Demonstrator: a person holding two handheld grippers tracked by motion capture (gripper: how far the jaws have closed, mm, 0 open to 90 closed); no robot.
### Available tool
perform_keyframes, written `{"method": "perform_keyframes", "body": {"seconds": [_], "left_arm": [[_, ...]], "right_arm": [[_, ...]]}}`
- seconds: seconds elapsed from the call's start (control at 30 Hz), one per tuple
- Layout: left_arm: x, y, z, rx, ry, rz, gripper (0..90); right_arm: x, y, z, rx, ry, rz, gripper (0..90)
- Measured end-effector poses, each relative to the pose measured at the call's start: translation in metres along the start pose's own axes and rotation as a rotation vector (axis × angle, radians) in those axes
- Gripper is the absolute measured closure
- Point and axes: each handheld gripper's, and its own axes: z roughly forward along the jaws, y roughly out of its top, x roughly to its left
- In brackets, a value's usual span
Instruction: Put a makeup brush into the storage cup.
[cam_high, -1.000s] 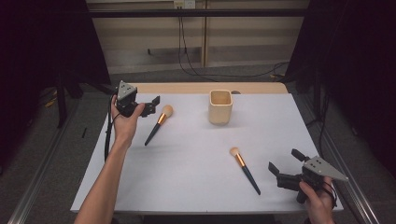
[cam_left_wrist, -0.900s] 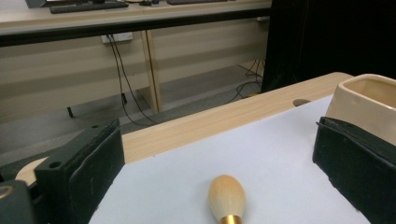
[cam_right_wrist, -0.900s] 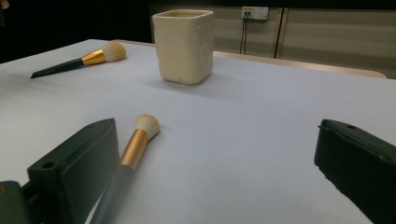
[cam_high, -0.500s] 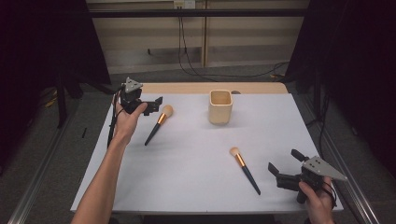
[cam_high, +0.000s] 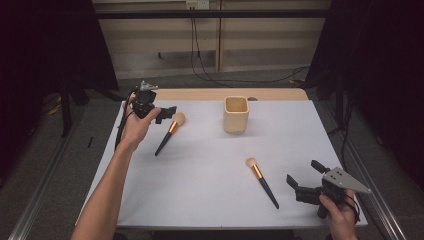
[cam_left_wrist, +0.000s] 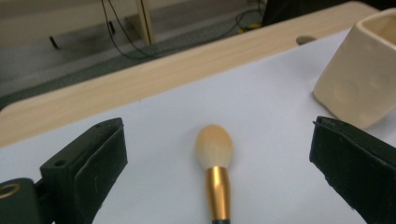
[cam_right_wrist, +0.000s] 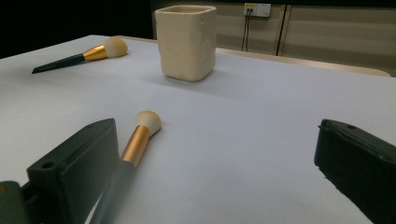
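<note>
The left gripper (cam_high: 167, 112), jaws wide, hovers just beside the far makeup brush (cam_high: 169, 132) on the white worktop (cam_high: 200, 175). The right gripper (cam_high: 304, 181), also wide, sits near the second brush (cam_high: 261, 174). A cream cup (cam_high: 236, 114) stands between.

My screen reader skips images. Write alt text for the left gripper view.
A makeup brush with a cream head and gold ferrule lies on the white table, centred between the left gripper's open black fingers. A cream cup stands at right.
</note>
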Motion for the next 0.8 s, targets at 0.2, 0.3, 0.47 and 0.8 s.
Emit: {"method": "perform_keyframes", "body": {"seconds": [0.2,0.3,0.47,0.8], "left_arm": [[-0.003,0.007,0.004,0.098,0.022,0.033,4.0],[-0.004,0.007,0.006,0.137,0.023,0.042,4.7],[0.000,0.002,0.015,0.244,0.020,0.056,4.2],[0.003,0.002,0.024,0.415,0.030,0.028,5.5]], "right_arm": [[0.000,0.000,0.001,0.007,0.006,-0.002,0.0],[0.000,0.000,0.001,0.007,0.009,-0.002,0.0],[0.000,0.000,0.000,0.010,0.009,0.000,0.0],[0.001,-0.001,0.001,0.012,0.016,-0.004,0.0]]}}
